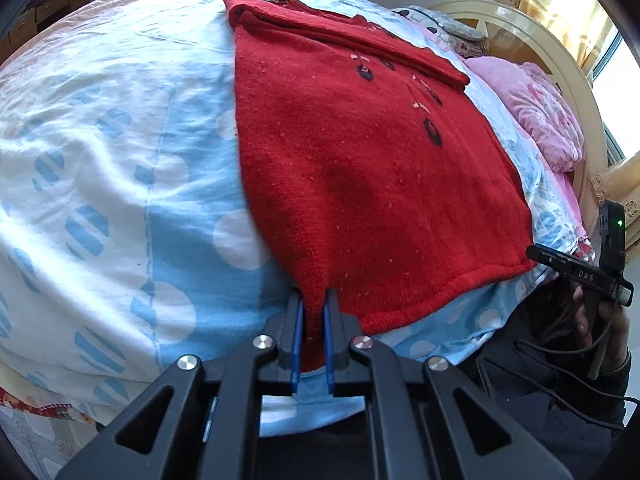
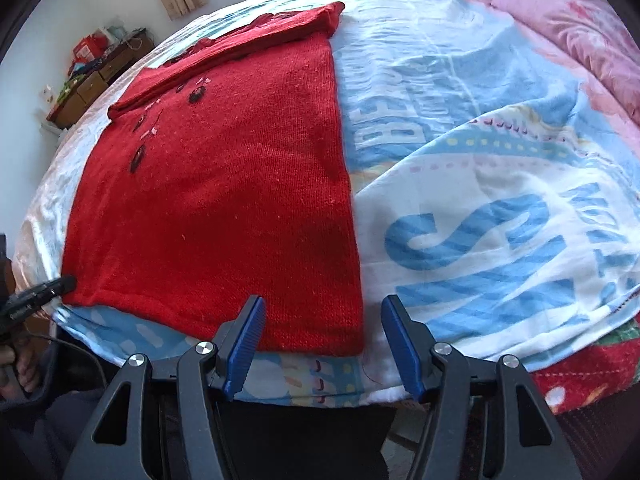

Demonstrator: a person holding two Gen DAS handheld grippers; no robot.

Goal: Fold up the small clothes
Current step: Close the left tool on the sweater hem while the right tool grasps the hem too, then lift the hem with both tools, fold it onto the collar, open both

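Note:
A red knitted sweater (image 1: pixel 360 160) with dark buttons lies flat on the bed, its sleeves folded across the top. My left gripper (image 1: pixel 313 300) is shut on the sweater's near left hem corner. In the right wrist view the sweater (image 2: pixel 224 208) fills the left half, and my right gripper (image 2: pixel 323 312) is open and empty, its jaws straddling the near right hem corner just above the bed edge. The left gripper's tip shows at the far left of that view (image 2: pixel 44 290). The right gripper appears at the right edge of the left wrist view (image 1: pixel 576 270).
The bed is covered with a blue and white printed sheet (image 1: pixel 120 200), also in the right wrist view (image 2: pixel 500 200). A pink quilt (image 1: pixel 540 112) lies by the cream headboard (image 1: pixel 560 64). A wooden cabinet (image 2: pixel 96 76) stands by the wall beyond the bed.

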